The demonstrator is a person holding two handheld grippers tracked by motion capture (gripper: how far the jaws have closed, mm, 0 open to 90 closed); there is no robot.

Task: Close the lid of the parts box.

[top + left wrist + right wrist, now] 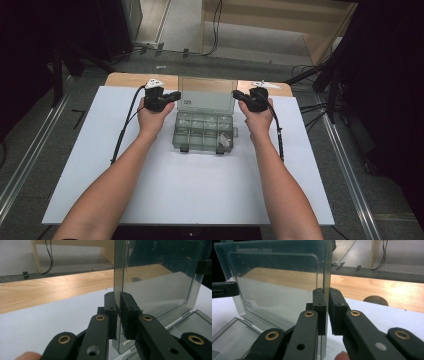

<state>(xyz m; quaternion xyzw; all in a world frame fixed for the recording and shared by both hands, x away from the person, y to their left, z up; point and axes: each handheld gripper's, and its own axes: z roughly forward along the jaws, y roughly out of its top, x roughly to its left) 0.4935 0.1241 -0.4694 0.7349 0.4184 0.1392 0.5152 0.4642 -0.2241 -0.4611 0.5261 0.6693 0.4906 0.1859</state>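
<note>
A clear plastic compartment box (205, 132) sits at the middle back of the white sheet, its lid (207, 95) standing upright. My left gripper (176, 95) is shut on the lid's left edge. In the left gripper view the pads (119, 312) pinch that edge of the lid (160, 277). My right gripper (236, 94) is shut on the lid's right edge. The right gripper view shows its pads (327, 307) clamped on the lid (279, 282). Several compartments hold small pale parts.
A white sheet (165, 190) covers the table, and a strip of bare wood (135, 80) shows behind it. Cables trail from both grippers along the forearms. A dark round object (375, 300) lies on the wood beyond the right gripper. Dark stands flank the table.
</note>
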